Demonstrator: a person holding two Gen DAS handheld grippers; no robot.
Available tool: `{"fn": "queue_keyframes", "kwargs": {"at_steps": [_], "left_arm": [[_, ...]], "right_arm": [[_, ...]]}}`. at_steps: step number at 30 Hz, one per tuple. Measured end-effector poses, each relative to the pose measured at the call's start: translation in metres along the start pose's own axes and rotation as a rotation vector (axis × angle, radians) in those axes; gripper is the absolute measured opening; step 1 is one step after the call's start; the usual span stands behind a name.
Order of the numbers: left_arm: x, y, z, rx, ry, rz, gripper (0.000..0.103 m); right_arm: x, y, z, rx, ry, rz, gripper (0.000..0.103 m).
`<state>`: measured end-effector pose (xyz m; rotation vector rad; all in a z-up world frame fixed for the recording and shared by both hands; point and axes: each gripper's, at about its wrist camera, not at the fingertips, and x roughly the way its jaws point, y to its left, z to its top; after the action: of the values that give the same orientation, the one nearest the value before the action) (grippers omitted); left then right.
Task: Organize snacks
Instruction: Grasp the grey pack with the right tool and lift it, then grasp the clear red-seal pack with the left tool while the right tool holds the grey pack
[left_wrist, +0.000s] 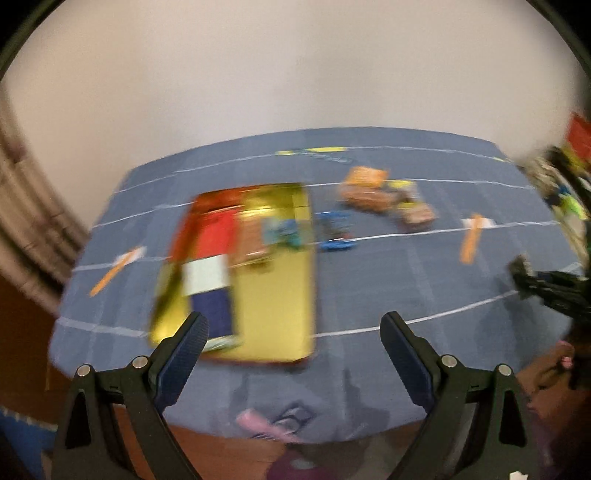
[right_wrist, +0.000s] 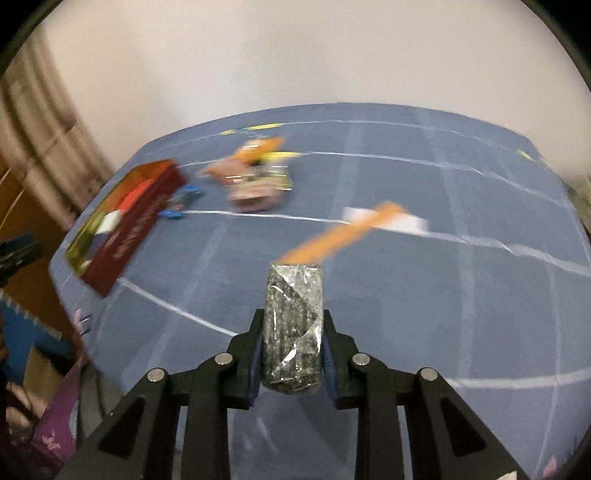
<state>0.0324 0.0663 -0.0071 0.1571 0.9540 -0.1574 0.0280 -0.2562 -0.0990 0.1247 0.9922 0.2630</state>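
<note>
A gold-lined box with dark red outer walls (left_wrist: 273, 310) lies on the blue tablecloth (left_wrist: 406, 280), holding a red, a white and a dark blue packet plus a brownish one. My left gripper (left_wrist: 295, 332) hangs open above its near end, with nothing between the fingers. In the right wrist view my right gripper (right_wrist: 293, 332) is shut on a dark speckled bar in clear wrap (right_wrist: 293, 325), held above the cloth. The same box (right_wrist: 129, 229) sits far to the left there. A pile of loose snack packets (left_wrist: 384, 199) (right_wrist: 255, 181) and a blue packet (left_wrist: 334, 230) (right_wrist: 181, 203) lie beside the box.
Orange-and-white tape marks (left_wrist: 474, 236) (left_wrist: 118, 269) (right_wrist: 354, 225) are stuck on the cloth. The other gripper's black frame (left_wrist: 550, 291) shows at the right edge. A wall rises behind the table, a curtain (right_wrist: 40, 140) hangs at left, and pink and purple clothing (right_wrist: 55, 424) lies below the table edge.
</note>
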Motion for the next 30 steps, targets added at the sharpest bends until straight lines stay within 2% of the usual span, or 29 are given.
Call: {"fn": "queue_keyframes", "kwargs": {"at_steps": [2, 6, 10, 15, 17, 21, 26, 28, 29, 30], "left_arm": [[0.009, -0.022, 0.018, 0.054, -0.004, -0.072, 0.093], [0.036, -0.069, 0.053, 0.237, -0.082, -0.196, 0.093], [0.079, -0.104, 0.083, 0.375, -0.035, -0.289, 0.09], [0.121, -0.13, 0.108, 0.45, 0.017, -0.329, 0.087], [0.138, -0.141, 0.114, 0.492, 0.034, -0.317, 0.084], [0.16, -0.147, 0.114, 0.563, 0.074, -0.308, 0.066], [0.176, -0.153, 0.115, 0.609, 0.113, -0.338, 0.066], [0.184, -0.157, 0.114, 0.64, 0.133, -0.34, 0.063], [0.186, -0.158, 0.113, 0.645, 0.146, -0.345, 0.058], [0.193, -0.159, 0.112, 0.647, 0.186, -0.366, 0.047]], "right_arm": [[-0.002, -0.024, -0.007, 0.071, 0.002, -0.023, 0.027], [-0.003, -0.045, -0.013, 0.113, 0.001, -0.037, 0.027], [-0.007, -0.053, -0.013, 0.142, -0.009, -0.007, 0.027], [-0.005, -0.06, -0.014, 0.17, -0.006, 0.003, 0.027], [-0.003, -0.061, -0.014, 0.169, -0.001, -0.014, 0.027], [-0.003, -0.061, -0.013, 0.167, -0.003, -0.016, 0.027], [0.0, -0.063, -0.013, 0.175, 0.005, -0.003, 0.027], [0.001, -0.065, -0.014, 0.189, 0.009, 0.008, 0.027], [0.001, -0.066, -0.014, 0.193, 0.009, 0.012, 0.027], [0.001, -0.067, -0.014, 0.199, 0.009, 0.016, 0.027]]}}
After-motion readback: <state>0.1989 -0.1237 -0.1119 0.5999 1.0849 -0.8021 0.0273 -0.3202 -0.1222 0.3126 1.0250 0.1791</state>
